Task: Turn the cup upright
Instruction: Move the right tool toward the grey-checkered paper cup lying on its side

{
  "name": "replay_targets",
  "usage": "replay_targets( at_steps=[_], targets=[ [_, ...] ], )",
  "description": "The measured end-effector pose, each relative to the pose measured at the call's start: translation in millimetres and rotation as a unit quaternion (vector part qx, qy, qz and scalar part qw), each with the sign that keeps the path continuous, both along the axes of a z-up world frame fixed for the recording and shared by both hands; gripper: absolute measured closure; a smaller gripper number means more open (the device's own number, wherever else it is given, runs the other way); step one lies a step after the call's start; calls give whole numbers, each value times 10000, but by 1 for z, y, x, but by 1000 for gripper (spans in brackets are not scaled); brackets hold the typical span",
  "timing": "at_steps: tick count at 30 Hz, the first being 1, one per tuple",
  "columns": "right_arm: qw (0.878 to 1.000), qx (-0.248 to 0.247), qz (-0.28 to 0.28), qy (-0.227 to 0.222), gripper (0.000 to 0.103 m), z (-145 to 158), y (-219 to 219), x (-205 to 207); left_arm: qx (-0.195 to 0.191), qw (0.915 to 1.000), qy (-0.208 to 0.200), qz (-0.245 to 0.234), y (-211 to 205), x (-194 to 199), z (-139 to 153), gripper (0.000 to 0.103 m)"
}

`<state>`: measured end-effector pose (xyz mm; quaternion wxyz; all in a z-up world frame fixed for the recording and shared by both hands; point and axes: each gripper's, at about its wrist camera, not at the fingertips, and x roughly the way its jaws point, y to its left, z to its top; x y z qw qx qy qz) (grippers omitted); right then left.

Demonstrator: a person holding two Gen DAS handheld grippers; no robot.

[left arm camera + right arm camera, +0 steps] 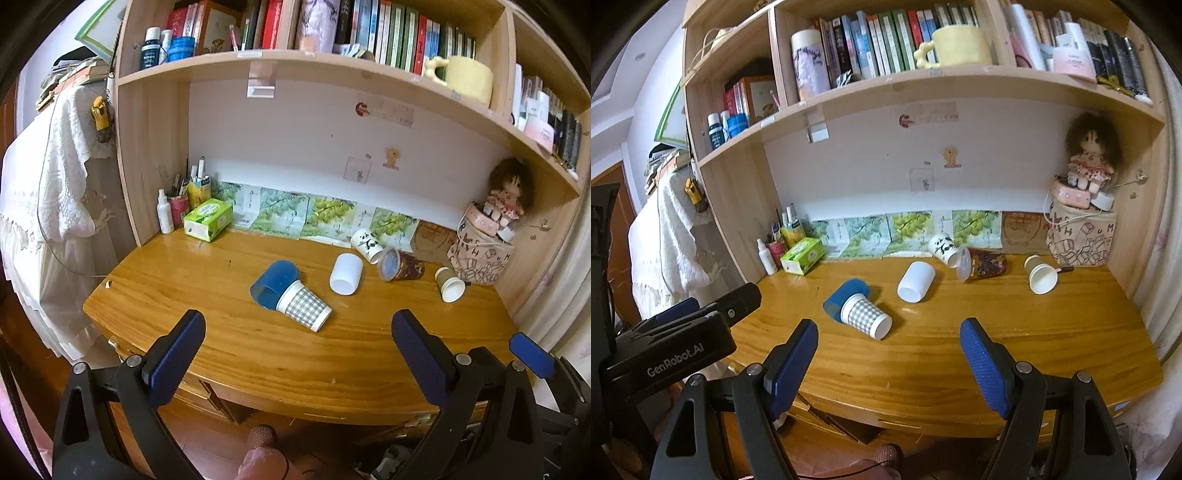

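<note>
You can read "GenRobot.AI" in pale letters on the black body of the left gripper, seen from the right wrist. The fabric bag in the back right corner has scattered block letters, H, U, M among them. Book spines and bottle labels are too blurry.

Both wrist views: off the worktop front edge, facing the bookshelf; shared: whole worktop, side by side.

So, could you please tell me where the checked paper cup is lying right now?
In both wrist views the checked paper cup lies on its side near the middle of the desk, its base tucked into the blue cup, left of the plain white cup.
</note>
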<state>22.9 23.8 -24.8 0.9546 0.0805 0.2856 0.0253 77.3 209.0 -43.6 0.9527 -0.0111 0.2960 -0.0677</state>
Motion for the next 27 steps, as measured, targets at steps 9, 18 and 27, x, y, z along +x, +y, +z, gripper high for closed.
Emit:
replay_targets(
  at_steps=[9,18,27],
  targets=[
    [9994,-34,93,317,23,-8,3,32,98,9992,375,-43,-2,41,-5,2],
    [9968,-251,431,620,23,-14,15,87,142,9963,851,17,-3,103,-11,2],
    [9923,-465,826,795,23,-19,28,150,133,9887,1491,93,9,174,-24,2]
  ],
)
